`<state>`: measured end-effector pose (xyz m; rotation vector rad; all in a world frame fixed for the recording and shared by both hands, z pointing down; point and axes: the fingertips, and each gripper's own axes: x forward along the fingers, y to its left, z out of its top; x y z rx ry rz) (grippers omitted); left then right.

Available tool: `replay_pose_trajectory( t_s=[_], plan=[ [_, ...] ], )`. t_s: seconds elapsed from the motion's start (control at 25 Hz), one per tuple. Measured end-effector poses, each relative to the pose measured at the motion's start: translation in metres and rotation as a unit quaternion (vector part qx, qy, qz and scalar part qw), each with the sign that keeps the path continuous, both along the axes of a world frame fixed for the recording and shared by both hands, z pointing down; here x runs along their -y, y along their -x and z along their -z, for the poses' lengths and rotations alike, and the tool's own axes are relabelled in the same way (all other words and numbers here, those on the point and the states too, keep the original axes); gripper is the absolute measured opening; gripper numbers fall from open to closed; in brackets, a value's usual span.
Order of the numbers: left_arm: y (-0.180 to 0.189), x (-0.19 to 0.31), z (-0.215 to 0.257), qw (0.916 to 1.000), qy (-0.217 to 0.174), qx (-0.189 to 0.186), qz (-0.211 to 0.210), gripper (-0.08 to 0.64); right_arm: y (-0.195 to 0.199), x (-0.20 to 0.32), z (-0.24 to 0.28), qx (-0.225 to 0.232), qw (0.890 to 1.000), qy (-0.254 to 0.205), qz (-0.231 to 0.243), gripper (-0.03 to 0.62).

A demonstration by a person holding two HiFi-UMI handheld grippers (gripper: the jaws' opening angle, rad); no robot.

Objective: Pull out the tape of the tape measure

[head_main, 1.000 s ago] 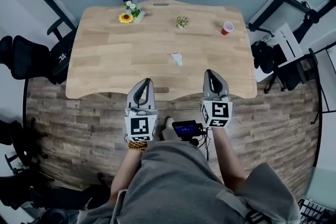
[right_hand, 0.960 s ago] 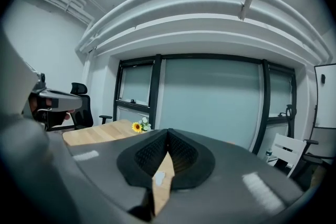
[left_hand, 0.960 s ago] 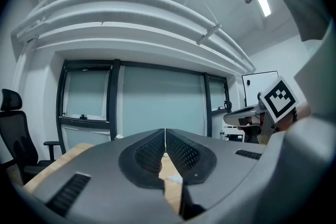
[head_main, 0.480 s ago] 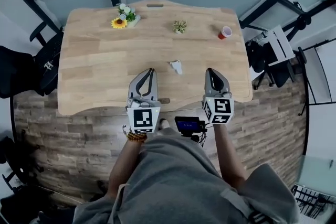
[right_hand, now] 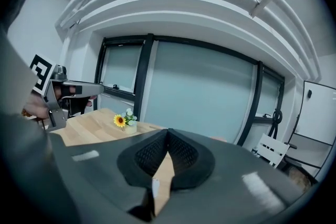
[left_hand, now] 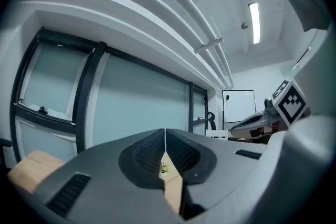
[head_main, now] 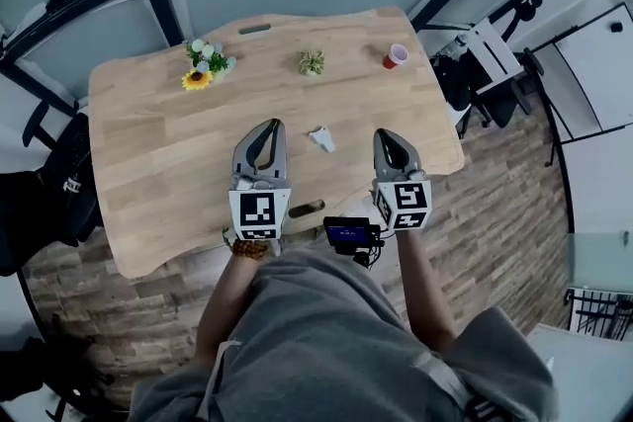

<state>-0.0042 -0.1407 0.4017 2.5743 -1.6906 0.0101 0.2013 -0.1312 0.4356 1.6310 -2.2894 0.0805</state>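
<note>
Head view: wooden table (head_main: 148,163) seen from above, person standing at its 6 o'clock edge with one tool in each hand. Left gripper (head_main: 271,125) is held over the table's near-centre, tips toward 12 o'clock. Its own view shows the jaws together, dark ribbed pads meeting along one line, nothing clamped; only a thin gap lower down, through which a bit of tabletop and the small green plant show. Right gripper (head_main: 385,134) is held over the table's near-right part, tips toward 12 o'clock. Its own view shows the jaws together as well, holding nothing; a pale sliver shows through the gap below the pads, identity not clear. Tape measure (head_main: 321,138), a small pale item, lies on the table between the two tools, at about 3 o'clock from the left tips and 9 o'clock from the right tips, apart from both. Along the far side of the table: sunflower pot (head_main: 201,70) at 10 o'clock, small green plant (head_main: 312,62) at 1 o'clock, red cup (head_main: 396,55) at 2 o'clock, all well apart from the tape measure. Dark device (head_main: 346,232) with a lit screen sits at the person's waist, between the two marker cubes.
</note>
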Motion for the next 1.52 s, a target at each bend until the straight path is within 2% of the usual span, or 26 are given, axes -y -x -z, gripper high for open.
replay_pose_trajectory(
  t_s=[0.36,0.52,0.76,1.0,1.52],
  plan=[
    [-0.001,0.033,-0.014,0.9995,0.006,0.004,-0.031,0.015,-0.003,0.025,-0.056,-0.017,0.998,0.055,0.017,0.011],
    [-0.005,0.037,-0.017,0.9986,0.003,0.017,-0.050,0.015,0.000,0.030,-0.090,-0.011,0.996,0.084,0.025,0.011],
    [-0.013,0.039,-0.032,0.9964,0.015,0.036,-0.075,0.015,0.004,0.033,-0.153,-0.025,0.987,0.151,0.056,0.011],
    [-0.003,0.042,-0.047,0.9963,0.035,0.048,-0.063,0.015,0.009,0.041,-0.196,-0.022,0.980,0.187,0.069,0.012],
    [0.019,0.036,-0.069,0.9955,0.061,0.065,-0.032,0.015,0.022,0.041,-0.268,-0.040,0.959,0.260,0.101,0.067]
  ],
)
